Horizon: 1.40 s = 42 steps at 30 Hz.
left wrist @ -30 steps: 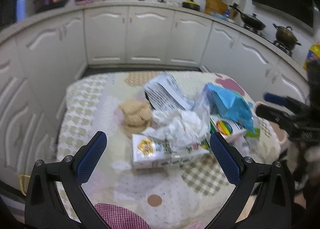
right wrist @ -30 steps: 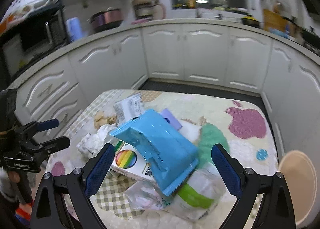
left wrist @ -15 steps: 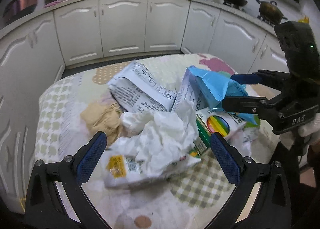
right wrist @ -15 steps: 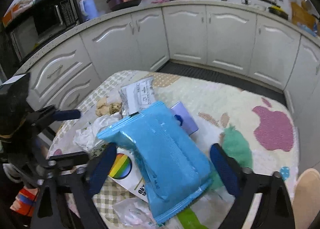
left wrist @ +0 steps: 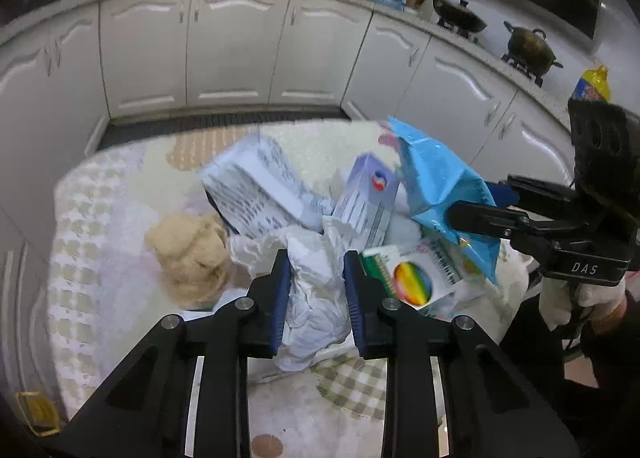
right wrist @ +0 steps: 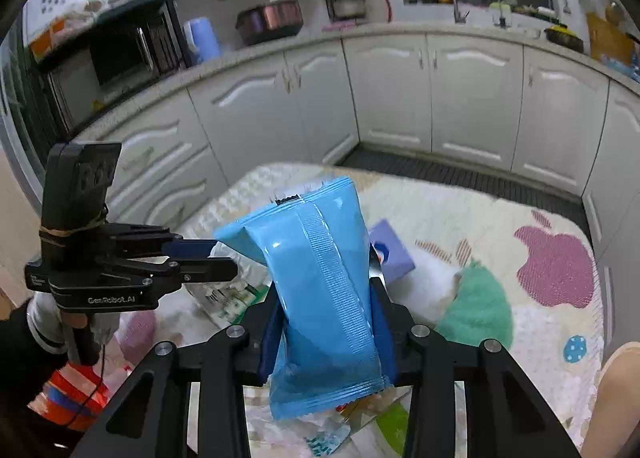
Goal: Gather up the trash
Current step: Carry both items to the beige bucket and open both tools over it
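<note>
At the left of the heap, near the left edge of the low table under its pale checked cloth (left wrist: 100, 258), lies a crumpled tan paper wad (left wrist: 188, 254), free of either tool. Just right of it the left gripper (left wrist: 316, 294) has its blue-padded jaws closed on a bunched white tissue (left wrist: 316, 298); the pads press into the folds from both sides. To lift this well, I judge the squeeze should be kept firm and the pull go straight up and slowly, since the tissue drapes over a white carton beneath and touches a folded printed white paper sheet (left wrist: 260, 190) behind it, and a sideways drag could scatter both.

Next to the right stand a lilac and white small box (left wrist: 368, 198) and a white box with a rainbow circle (left wrist: 416, 278), the second just beside the left gripper's right jaw; keep clear of its corner on the way up.

Further right, toward the middle of the table, the right gripper (right wrist: 328, 326) is closing its jaws on a glossy blue plastic pouch (right wrist: 320, 278), which sits between the pads with its upper part standing tilted above them and its crimped lower end hanging below. The film looks slippery, so the grip likely wants to finish fully before any lift, and the pouch should come up clear of the wrappers beneath.

No bin shows in either view, so where the trash goes cannot be told.
</note>
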### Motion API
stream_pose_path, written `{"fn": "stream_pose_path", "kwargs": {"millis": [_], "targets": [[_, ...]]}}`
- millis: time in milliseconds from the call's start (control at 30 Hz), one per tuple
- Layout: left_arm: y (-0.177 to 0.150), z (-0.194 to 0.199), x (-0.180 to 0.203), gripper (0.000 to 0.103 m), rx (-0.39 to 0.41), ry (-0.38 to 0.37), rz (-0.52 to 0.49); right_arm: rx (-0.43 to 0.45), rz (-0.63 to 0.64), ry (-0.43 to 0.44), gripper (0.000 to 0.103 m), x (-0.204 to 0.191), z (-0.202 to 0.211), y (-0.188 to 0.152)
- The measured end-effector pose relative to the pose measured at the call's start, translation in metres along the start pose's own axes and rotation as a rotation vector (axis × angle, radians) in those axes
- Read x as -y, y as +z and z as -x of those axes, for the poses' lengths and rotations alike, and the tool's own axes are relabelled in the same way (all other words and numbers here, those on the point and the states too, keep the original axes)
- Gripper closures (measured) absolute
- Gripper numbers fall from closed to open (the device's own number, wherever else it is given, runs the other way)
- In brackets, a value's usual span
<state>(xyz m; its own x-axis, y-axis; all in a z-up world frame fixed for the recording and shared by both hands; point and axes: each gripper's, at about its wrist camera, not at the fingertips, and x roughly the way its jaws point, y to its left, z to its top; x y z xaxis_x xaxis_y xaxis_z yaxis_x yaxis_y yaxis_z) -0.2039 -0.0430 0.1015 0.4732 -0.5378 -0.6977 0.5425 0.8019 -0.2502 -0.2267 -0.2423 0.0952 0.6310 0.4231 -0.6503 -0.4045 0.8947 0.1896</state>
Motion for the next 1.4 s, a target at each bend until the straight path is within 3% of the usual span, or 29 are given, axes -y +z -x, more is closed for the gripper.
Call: {"fn": "stream_pose_path", "kwargs": {"millis": [233,467,800,933,1300,1367,1400], "targets": [[0.017,0.037,0.021,0.08,0.084,-0.043,-0.001,0.073,-0.083,-0.04,0.064,0.019,0.045,-0.01],[0.034,0.024,0.074,0.08,0.088,-0.126,-0.031,0.095,-0.163,-0.147,0.064,0.064,0.09,-0.032],[0.052,-0.043,0.188,0.08,-0.005,-0.286,-0.115,0.07,-0.366,-0.416,0.064,0.167,0.162,-0.09],[0.058,-0.081,0.23,0.08,-0.058,-0.344,-0.111,0.032,-0.479,-0.48,0.064,0.206,0.171,-0.119],[0.061,-0.199,0.318,0.079,-0.208,-0.338,-0.093,-0.005,-0.652,-0.602,0.064,0.265,0.185,-0.158],[0.061,-0.216,0.324,0.077,-0.229,-0.337,-0.074,-0.012,-0.673,-0.622,0.053,0.273,0.186,-0.167],[0.06,-0.226,0.327,0.071,-0.24,-0.34,-0.062,-0.009,-0.686,-0.635,0.051,0.277,0.187,-0.169]]}}
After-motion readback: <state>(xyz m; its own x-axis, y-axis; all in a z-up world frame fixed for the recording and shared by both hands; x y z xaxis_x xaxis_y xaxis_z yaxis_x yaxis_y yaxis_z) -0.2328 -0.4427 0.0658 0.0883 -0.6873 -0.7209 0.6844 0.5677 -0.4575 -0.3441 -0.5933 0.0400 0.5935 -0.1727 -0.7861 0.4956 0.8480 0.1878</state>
